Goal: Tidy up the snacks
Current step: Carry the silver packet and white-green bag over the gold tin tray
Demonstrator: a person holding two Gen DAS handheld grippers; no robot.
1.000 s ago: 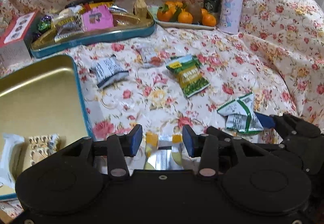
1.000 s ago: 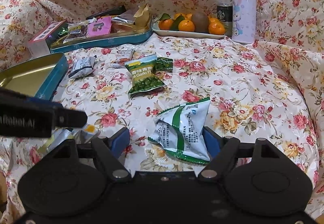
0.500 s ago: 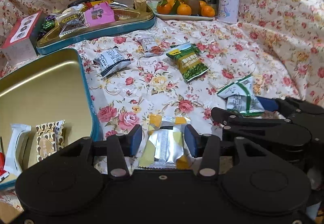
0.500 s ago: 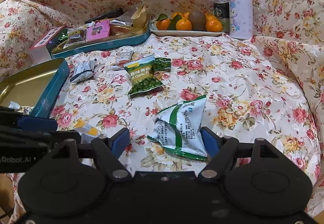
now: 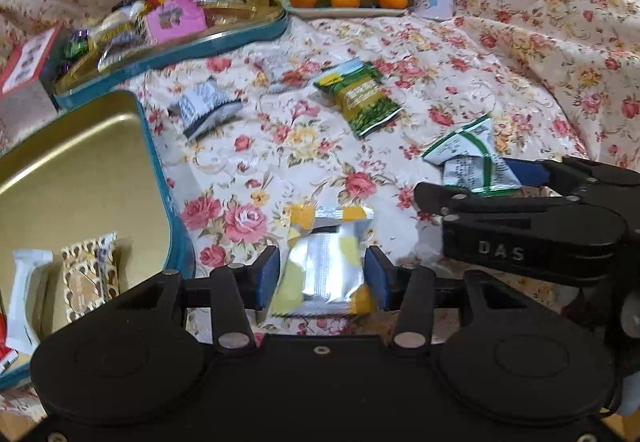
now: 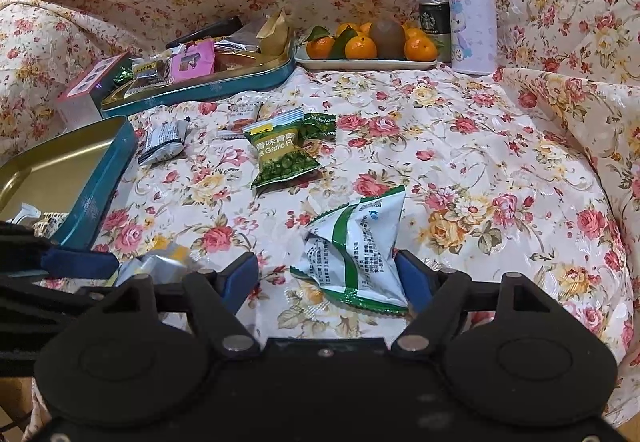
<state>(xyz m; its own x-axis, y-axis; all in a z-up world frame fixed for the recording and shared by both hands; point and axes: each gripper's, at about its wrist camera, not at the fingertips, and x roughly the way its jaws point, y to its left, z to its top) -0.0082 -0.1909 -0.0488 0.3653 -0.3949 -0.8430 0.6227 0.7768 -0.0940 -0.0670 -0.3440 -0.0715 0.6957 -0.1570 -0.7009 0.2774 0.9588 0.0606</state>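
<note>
A silver and yellow snack packet (image 5: 326,262) lies on the floral cloth between the blue pads of my left gripper (image 5: 320,276). Its jaws are opening and do not squeeze the packet. A white and green snack bag (image 6: 358,254) sits between the pads of my right gripper (image 6: 326,276), close to the right pad and apart from the left one. In the left wrist view the right gripper (image 5: 476,182) straddles that bag (image 5: 466,158). The gold tin (image 5: 80,178) with teal walls stands at the left and holds a few wrapped snacks.
A green peas packet (image 6: 282,156), a dark striped packet (image 6: 164,140) and a small pale packet (image 6: 240,112) lie mid-cloth. Behind are a teal tray of snacks (image 6: 200,82), a plate of oranges (image 6: 368,62), a can (image 6: 434,22), a lilac bottle (image 6: 472,6) and a box (image 6: 86,90).
The silver and yellow packet now shows fully between the left pads, which stand a little wider. The left view has shifted and rolled slightly. The right gripper has stayed over the green bag.
</note>
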